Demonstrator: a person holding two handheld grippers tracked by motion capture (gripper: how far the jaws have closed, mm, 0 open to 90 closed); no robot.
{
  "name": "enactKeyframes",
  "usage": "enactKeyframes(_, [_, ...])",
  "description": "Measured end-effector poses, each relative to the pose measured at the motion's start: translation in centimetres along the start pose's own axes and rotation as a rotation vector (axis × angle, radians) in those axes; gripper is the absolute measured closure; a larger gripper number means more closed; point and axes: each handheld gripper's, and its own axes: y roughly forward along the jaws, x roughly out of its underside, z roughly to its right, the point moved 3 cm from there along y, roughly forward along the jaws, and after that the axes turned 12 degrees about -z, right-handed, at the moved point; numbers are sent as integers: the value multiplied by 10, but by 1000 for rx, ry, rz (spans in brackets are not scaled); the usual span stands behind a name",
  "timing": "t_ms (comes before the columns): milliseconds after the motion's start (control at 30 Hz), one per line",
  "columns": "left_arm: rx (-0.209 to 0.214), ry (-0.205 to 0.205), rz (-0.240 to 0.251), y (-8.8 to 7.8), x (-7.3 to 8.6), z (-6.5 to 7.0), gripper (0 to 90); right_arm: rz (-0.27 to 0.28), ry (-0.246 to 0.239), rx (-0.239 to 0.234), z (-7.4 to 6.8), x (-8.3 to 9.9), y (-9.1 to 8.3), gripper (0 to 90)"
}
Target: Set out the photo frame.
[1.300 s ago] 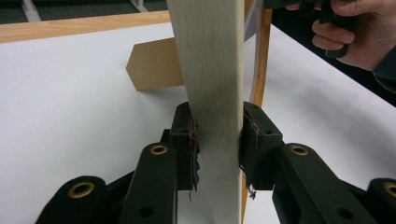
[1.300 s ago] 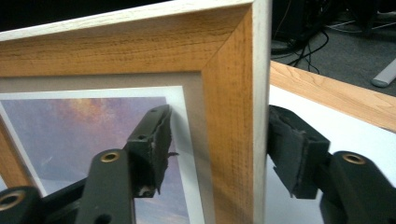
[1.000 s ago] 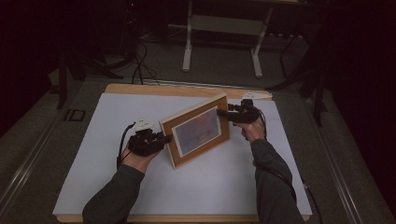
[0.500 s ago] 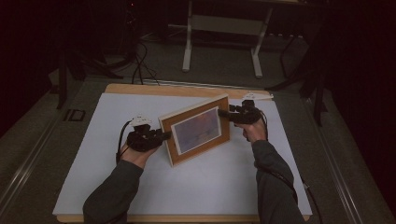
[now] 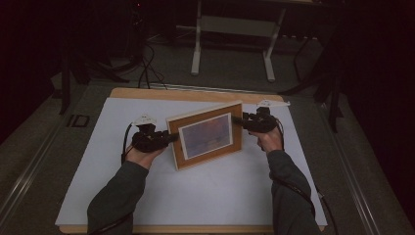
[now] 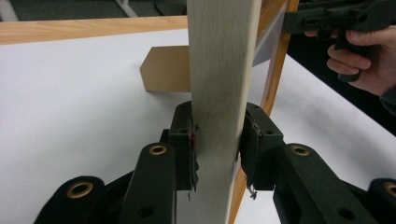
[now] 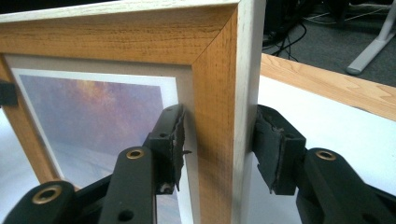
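A light wooden picture frame with a purple-toned print behind a white mat stands upright on the white sheet covering the surface, its long axis running across the table between the two hands. The left gripper has its fingers closed on the frame's left side rail, pressing front and back. The right gripper straddles the right rail, with the near pad touching the frame's face. The far pad seems to stand just off the back, so a firm grip there cannot be confirmed. Both hands are equally near, one at each short side. Any coming move likely turns on both ends travelling together. A brown card stand shows behind the frame. Whether the bottom edge rests on the sheet or hangs just above it is hard to make out.
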Motion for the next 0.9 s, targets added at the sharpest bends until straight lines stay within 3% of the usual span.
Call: enactKeyframes(900, [5, 16, -15, 5, -13, -17, 674, 0, 23, 65, -10, 9, -9, 606])
